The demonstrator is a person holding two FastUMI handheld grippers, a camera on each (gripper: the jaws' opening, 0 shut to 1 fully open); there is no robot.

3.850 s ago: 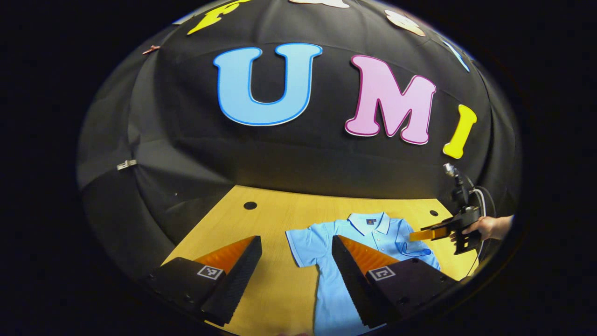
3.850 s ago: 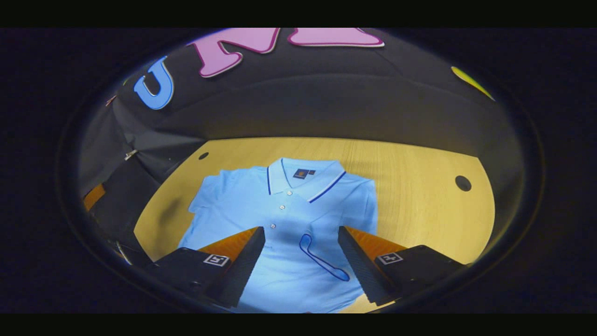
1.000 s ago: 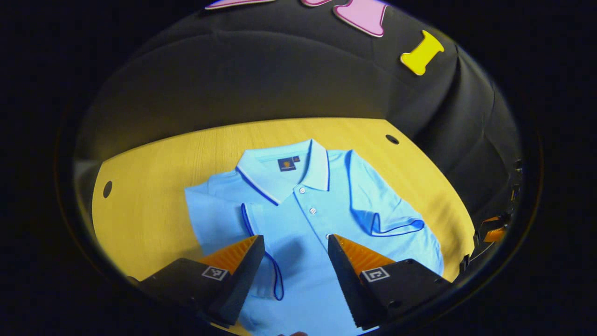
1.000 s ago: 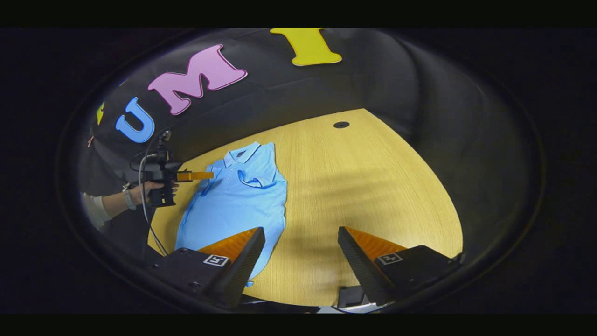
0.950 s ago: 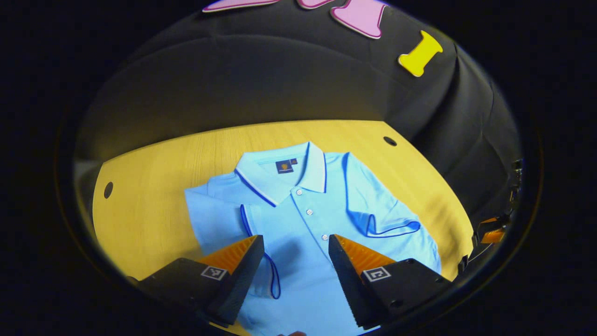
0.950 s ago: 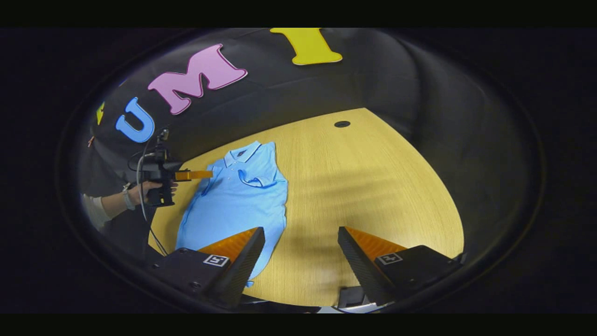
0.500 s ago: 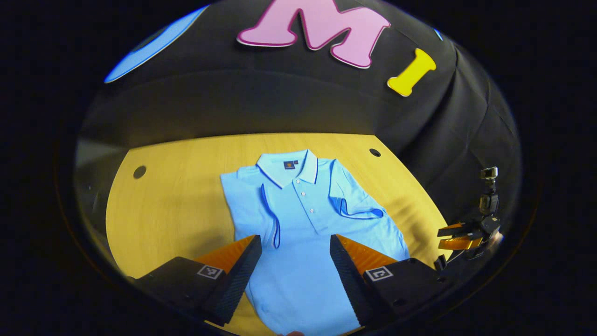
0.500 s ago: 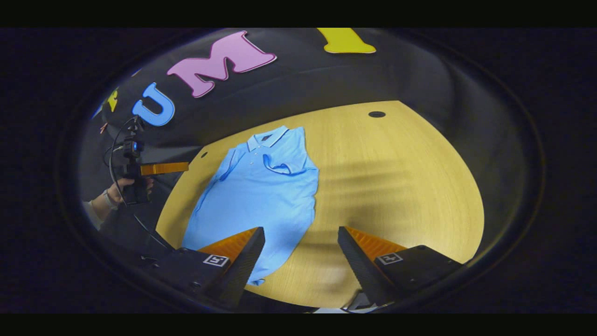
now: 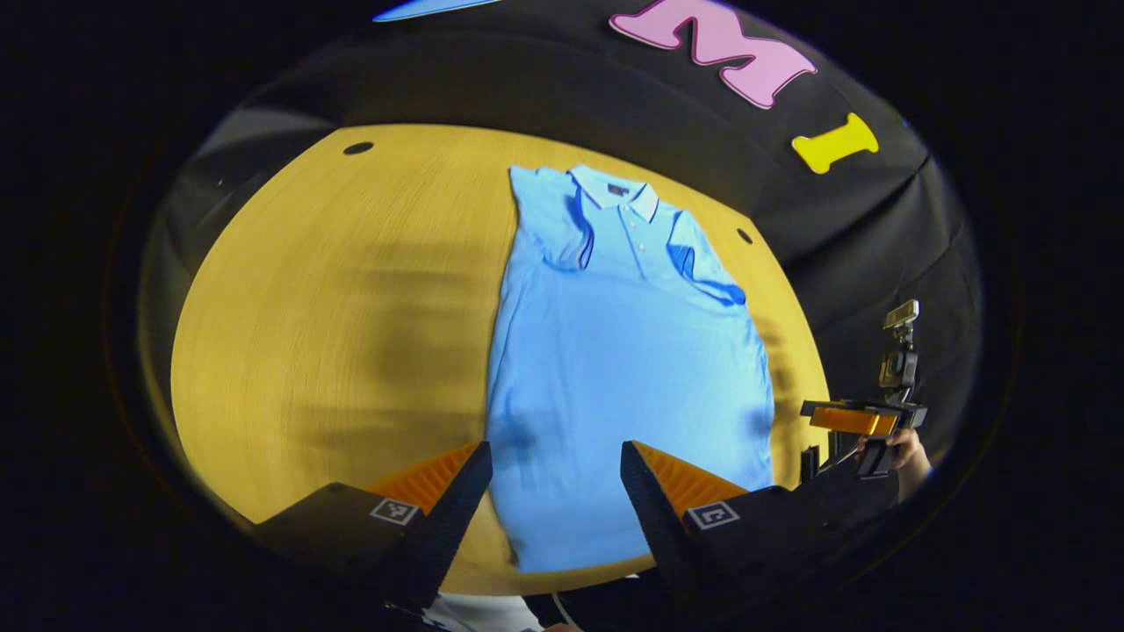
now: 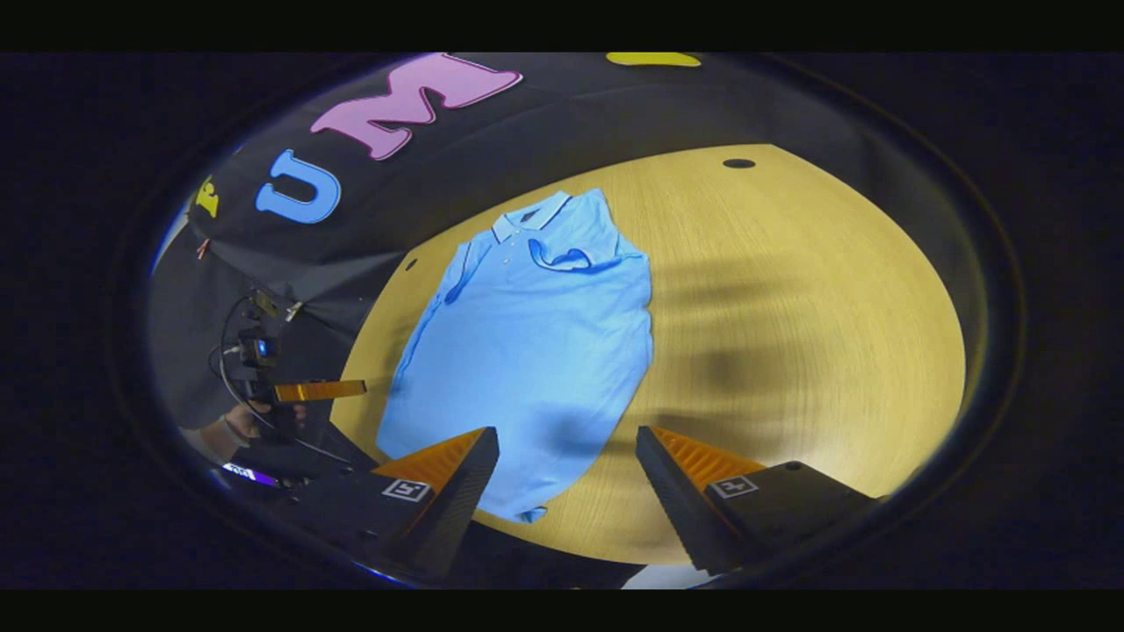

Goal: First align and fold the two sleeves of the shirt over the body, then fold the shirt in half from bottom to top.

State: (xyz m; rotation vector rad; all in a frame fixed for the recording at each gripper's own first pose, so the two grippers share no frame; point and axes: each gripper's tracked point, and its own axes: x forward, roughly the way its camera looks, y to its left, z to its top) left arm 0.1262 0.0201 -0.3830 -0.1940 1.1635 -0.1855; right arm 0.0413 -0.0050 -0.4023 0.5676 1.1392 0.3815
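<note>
A light blue polo shirt (image 9: 615,351) (image 10: 536,342) lies flat on the yellow wooden table (image 9: 334,298) (image 10: 790,333), collar at the far end. Both short sleeves are folded in over the chest, their dark-trimmed cuffs showing beside the button placket. My left gripper (image 9: 553,478) hangs open above the shirt's bottom hem, holding nothing. My right gripper (image 10: 566,465) is open too, above the hem's right corner. In the left gripper view the right gripper (image 9: 847,417) appears at the far right, held by a hand. In the right gripper view the left gripper (image 10: 320,391) shows at the left.
The table has small round dark holes (image 9: 357,147) (image 10: 738,163) near its far corners. Black cloth wall rises behind it. Bare wood stretches wide on both sides of the shirt. The near table edge runs just below the hem.
Both grippers have drawn back from the sleeves toward the near edge of the table and now hang over the hem. Both sleeves lie folded over the body.
</note>
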